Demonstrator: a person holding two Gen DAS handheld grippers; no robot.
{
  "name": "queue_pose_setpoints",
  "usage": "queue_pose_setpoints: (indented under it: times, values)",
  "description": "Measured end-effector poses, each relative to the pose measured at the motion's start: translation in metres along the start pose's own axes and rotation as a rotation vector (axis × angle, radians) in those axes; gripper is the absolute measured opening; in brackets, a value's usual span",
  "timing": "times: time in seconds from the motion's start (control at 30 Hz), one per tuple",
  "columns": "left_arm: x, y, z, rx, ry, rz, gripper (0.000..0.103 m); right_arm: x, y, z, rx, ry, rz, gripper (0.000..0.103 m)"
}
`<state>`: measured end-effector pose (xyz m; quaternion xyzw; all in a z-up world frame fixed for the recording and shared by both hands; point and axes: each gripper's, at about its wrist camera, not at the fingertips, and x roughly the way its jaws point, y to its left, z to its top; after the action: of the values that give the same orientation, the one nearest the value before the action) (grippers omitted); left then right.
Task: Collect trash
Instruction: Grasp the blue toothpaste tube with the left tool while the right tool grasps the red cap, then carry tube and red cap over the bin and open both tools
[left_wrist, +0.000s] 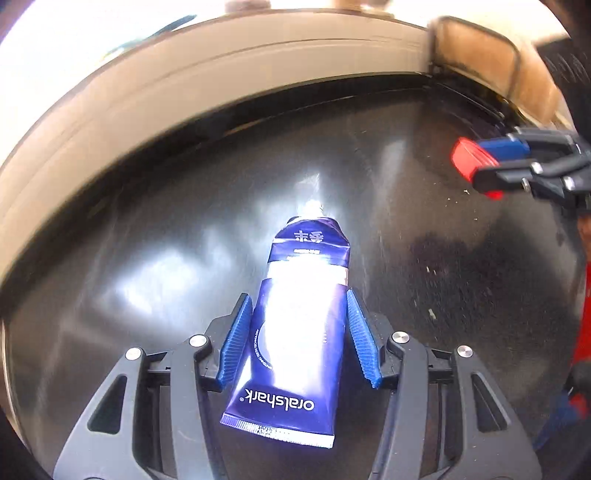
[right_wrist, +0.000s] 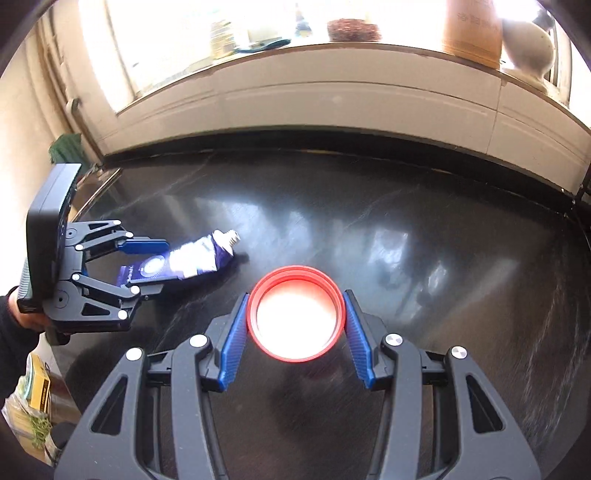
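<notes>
A blue "oralshark" toothpaste tube (left_wrist: 299, 325) with no cap lies between the blue pads of my left gripper (left_wrist: 297, 306), which is shut on it above the dark tabletop (left_wrist: 147, 258). The tube also shows in the right wrist view (right_wrist: 184, 262), held by the left gripper (right_wrist: 147, 264). My right gripper (right_wrist: 295, 314) is shut on a red round lid (right_wrist: 295, 317), its hollow side facing the camera. In the left wrist view the right gripper (left_wrist: 484, 166) shows at the right edge with the red lid (left_wrist: 469, 158) in it.
A pale wall and window sill (right_wrist: 332, 92) run along the table's far edge. Jars and a brown pot (right_wrist: 472, 33) stand on the sill. A bag with a yellow box (right_wrist: 33, 398) sits low at the left. Crumbs (left_wrist: 430, 314) dot the table.
</notes>
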<state>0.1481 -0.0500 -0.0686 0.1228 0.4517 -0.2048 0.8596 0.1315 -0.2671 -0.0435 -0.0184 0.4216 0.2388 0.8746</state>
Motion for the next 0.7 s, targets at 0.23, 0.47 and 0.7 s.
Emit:
queue_pose_setpoints:
  times: [0.23, 0.47, 0.7]
  values:
    - [-0.006, -0.003, -0.027, -0.027, 0.014, 0.034, 0.053, -0.007, 0.017, -0.027, 0.015, -0.001, 0.048, 0.049]
    - [0.013, 0.007, -0.004, 0.013, -0.014, 0.047, 0.072, -0.018, 0.015, -0.034, 0.038, -0.022, 0.059, 0.049]
    - [0.02, 0.01, 0.008, -0.022, -0.012, 0.007, 0.051, -0.021, 0.012, -0.037, 0.048, -0.025, 0.053, 0.049]
